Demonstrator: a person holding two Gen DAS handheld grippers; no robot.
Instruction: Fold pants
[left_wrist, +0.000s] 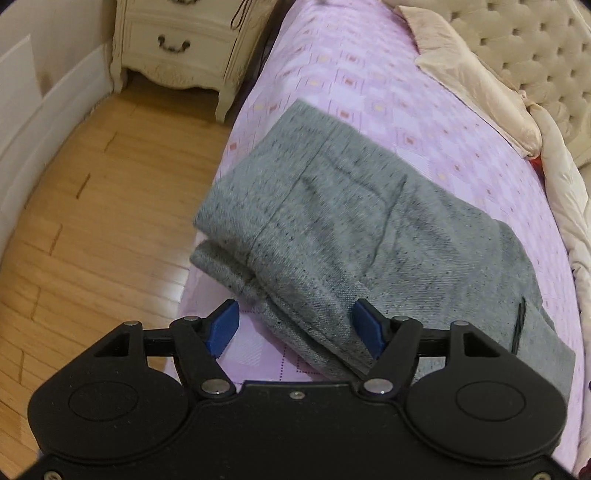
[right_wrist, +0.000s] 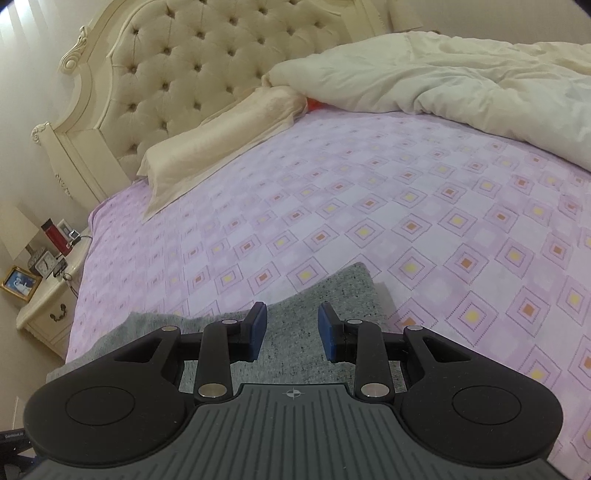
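grey pants (left_wrist: 332, 229): folded in a layered bundle at the near edge of the bed (left_wrist: 369, 66), on the lilac checked cover. left gripper (left_wrist: 297, 328): jaws apart, holding nothing, just over the bundle's near end. right gripper (right_wrist: 291, 328): jaws apart, above the cloth. step, by my reckoning: last fold or tidy-up; next calls for pinching an edge. containers: none seen.

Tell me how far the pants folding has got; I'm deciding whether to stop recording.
Mostly done, it seems: the grey pants lie on the purple bedspread in a compact bundle with stacked layers at the near edge. Nothing is in hand: the left gripper and right gripper are both open over the fabric. Left, at most: one more fold or smoothing.
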